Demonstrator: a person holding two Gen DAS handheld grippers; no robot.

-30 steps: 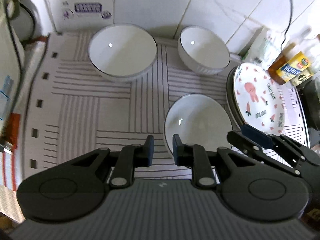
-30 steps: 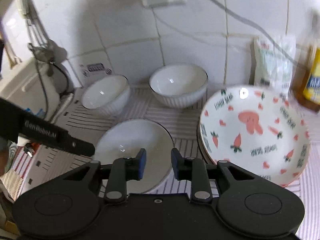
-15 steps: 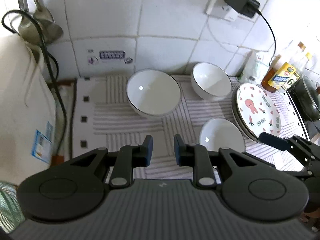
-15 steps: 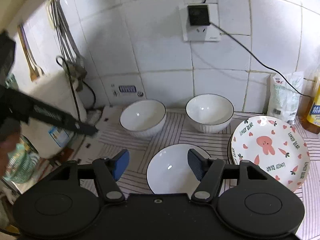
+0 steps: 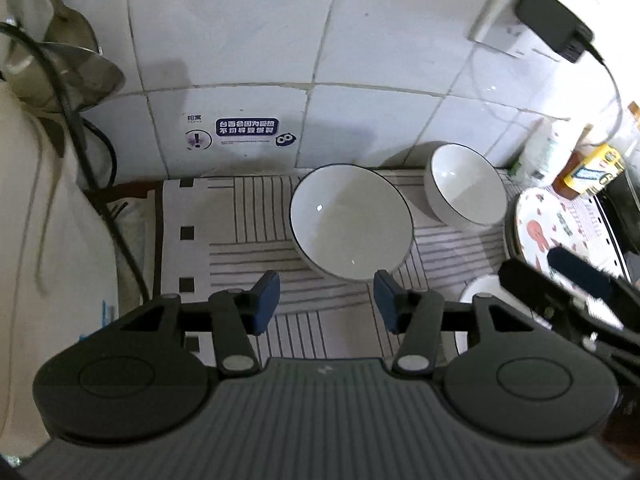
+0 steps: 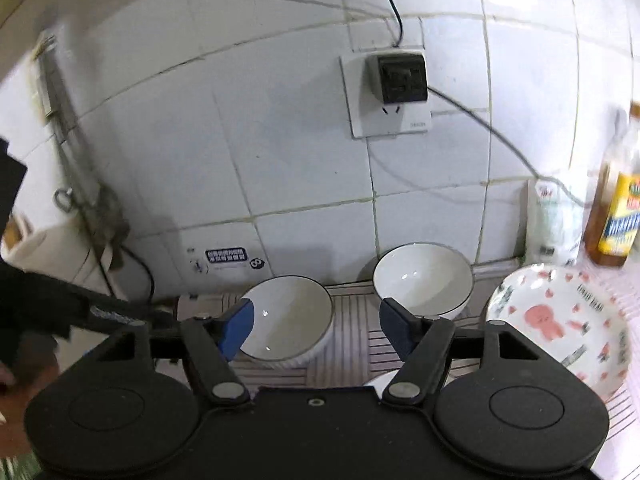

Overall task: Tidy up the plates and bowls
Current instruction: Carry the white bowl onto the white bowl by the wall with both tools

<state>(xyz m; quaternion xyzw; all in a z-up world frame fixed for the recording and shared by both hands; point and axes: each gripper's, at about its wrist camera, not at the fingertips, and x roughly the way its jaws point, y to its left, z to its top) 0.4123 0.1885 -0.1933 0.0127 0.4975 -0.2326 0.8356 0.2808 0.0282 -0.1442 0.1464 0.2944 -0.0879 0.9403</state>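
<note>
Left gripper [image 5: 326, 300]: jaws spread wide, holding nothing, hovering above the striped mat [image 5: 240, 236].
Right gripper [image 6: 316, 328]: jaws also wide apart and empty, raised over the counter.
Shallow white dish [image 5: 478, 294]: nearest piece, low and to the right of the left gripper, mostly hidden behind its right finger; in the right wrist view only a sliver shows under the right gripper. It sits alone on the mat.
Large white bowl [image 5: 351, 222]: just ahead of the left gripper, between its fingertips in line of sight but clear of them; upright and empty.
Smaller white bowl [image 6: 423, 280]: farther back, ahead and right of the right gripper, near the tiled wall [image 6: 280, 140], apart from the large bowl.
Patterned plate [image 6: 560, 320]: to the right of the right gripper; dark rims beneath its left edge suggest it tops a stack.
Done so far: the plates look gathered into one pile.
Left to do: judging by the layout, both bowls and the dish stand separate and unnested, so the bowl half of the job seems open; the large bowl looks the likely next pick.
</note>
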